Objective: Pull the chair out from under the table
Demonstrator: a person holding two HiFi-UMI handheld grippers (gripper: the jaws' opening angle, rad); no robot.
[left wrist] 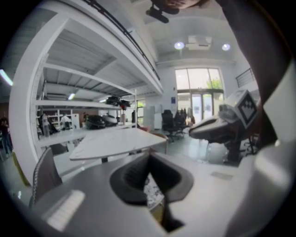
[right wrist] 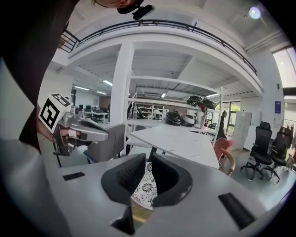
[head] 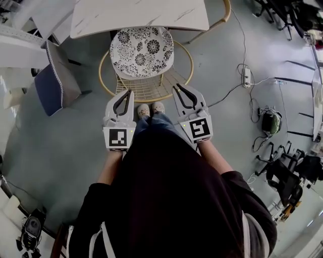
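The left tongs (head: 129, 92) and right tongs (head: 176, 87) are each closed to a thin slit and hold nothing. They are side by side over the near rim of the gold wire chair (head: 151, 89). Its floral cushion (head: 142, 53) shows through each slit. The chair's far edge sits under the white surface (head: 139, 15).

No legible txt, brand or nr found in any view. Left gripper (head: 129, 92) and right gripper (head: 176, 87) cubes bore only b/w square marker patterns, no chars. Blue wall sign (left wrist: 172, 99) beside windows was too small and blurred to read.
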